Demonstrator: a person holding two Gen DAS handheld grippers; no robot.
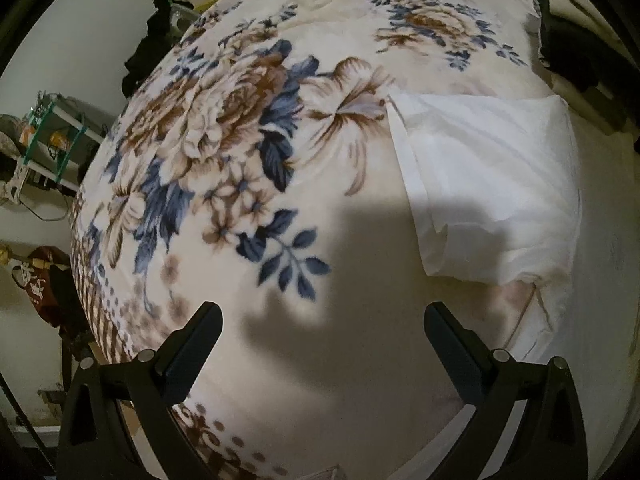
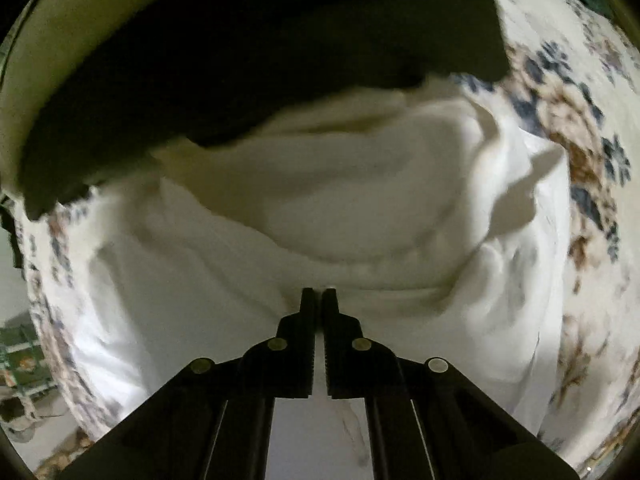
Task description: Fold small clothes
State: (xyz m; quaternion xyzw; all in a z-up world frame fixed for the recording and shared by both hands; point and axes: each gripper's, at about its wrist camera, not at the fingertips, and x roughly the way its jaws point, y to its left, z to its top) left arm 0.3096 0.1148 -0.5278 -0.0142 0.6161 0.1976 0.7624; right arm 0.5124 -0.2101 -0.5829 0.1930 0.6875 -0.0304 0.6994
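Note:
A white garment (image 1: 488,184) lies partly folded on the floral blanket (image 1: 224,128), at the right of the left wrist view. My left gripper (image 1: 322,328) hovers open and empty over the blanket, left of and below the garment, not touching it. In the right wrist view the white garment (image 2: 360,200) fills the middle, rumpled and lifted into a fold. My right gripper (image 2: 319,294) is shut on the garment's edge, with fabric pinched between its fingers.
A dark garment (image 2: 256,52) lies beyond the white one at the top of the right wrist view. Another dark cloth (image 1: 560,44) sits at the blanket's far right edge. A shelf rack (image 1: 52,136) stands off the bed at the left.

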